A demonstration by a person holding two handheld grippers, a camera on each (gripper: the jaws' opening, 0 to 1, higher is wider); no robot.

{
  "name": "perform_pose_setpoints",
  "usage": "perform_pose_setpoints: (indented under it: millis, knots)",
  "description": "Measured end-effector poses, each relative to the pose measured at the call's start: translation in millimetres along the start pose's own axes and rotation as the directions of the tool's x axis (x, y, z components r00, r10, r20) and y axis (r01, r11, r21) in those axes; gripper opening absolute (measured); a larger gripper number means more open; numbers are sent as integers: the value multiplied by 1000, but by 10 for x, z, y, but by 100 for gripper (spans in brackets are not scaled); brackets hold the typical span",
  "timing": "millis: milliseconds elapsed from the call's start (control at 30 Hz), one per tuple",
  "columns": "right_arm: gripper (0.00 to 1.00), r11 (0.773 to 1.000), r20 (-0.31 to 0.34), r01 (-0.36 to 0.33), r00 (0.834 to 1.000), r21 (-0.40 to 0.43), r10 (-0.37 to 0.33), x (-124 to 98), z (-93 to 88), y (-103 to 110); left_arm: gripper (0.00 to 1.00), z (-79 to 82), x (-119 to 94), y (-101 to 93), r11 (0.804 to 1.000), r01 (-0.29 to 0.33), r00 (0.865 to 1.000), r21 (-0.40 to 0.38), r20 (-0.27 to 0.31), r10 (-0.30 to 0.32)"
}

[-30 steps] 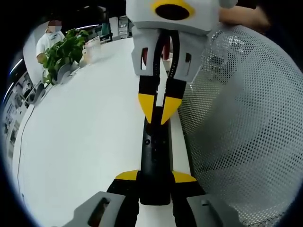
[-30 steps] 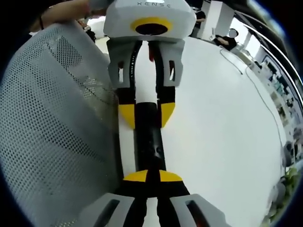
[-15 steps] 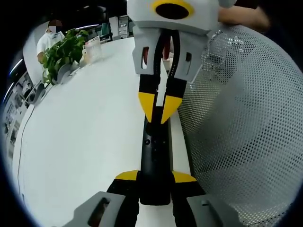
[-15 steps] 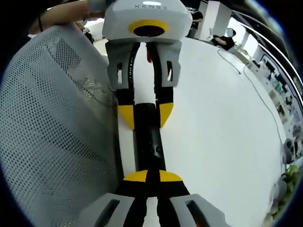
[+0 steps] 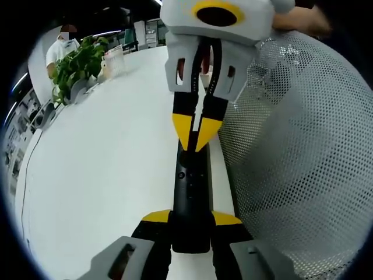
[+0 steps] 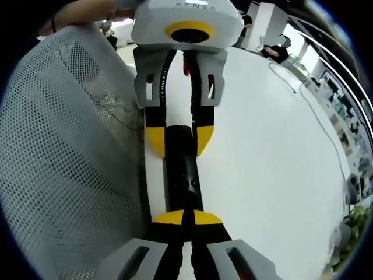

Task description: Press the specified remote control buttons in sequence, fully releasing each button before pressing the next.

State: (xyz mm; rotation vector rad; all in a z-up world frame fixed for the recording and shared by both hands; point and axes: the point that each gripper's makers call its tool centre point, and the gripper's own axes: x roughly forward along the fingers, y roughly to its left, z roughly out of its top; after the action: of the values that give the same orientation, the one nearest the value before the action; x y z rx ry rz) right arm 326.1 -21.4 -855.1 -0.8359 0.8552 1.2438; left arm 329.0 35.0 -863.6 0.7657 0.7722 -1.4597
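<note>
White tabletop (image 5: 105,163) spreads wide in both views, with a grey mesh chair back (image 5: 297,151) rising just beside its edge. Far off in the left gripper view sit a leafy green plant (image 5: 76,67) and a person behind it.

A slim black remote control (image 5: 191,192) lies along the table edge, right next to the mesh. The left gripper (image 5: 191,219) grips one end of it: its two yellow-tipped jaws sit narrow, one against each long side of the remote. In the right gripper view, this same clamp appears at the far end of the remote (image 6: 179,169), with yellow tips on both sides of the black body.

The right gripper (image 6: 185,218) has its jaws drawn together, tips touching, so they form one blunt point. That point rests over the remote's button face, at or just above a small button; whether it touches cannot be told. The left gripper view shows it from the front, coming down like a beak (image 5: 196,133) onto the far part of the remote.

Judging from this, a press is under way or about to begin. To do it well, the holding side should stay firm so the remote does not slide. The closed tips should come straight down on one button alone, then lift fully clear before moving along.
</note>
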Motion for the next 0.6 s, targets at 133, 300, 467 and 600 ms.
perform_pose_setpoints:
  millis: [133,300,467,600]
  knots:
    - [0,1000,-8,1,1000,10,-1,0,12,-1,25,-4,-3,4,1000,-1,1000,-3,2,1]
    - [0,1000,-28,5,1000,-5,-6,-7,-2,-7,25,-8,-6,5,1000,-1,1000,-2,3,1]
    - [0,1000,-33,-3,999,-22,3,-6,-2,18,25,-8,-5,4,1000,2,1000,-1,5,-2]
    - [0,999,-49,0,999,-46,-2,7,-6,26,25,-6,-3,4,1000,2,1000,1,3,-2]
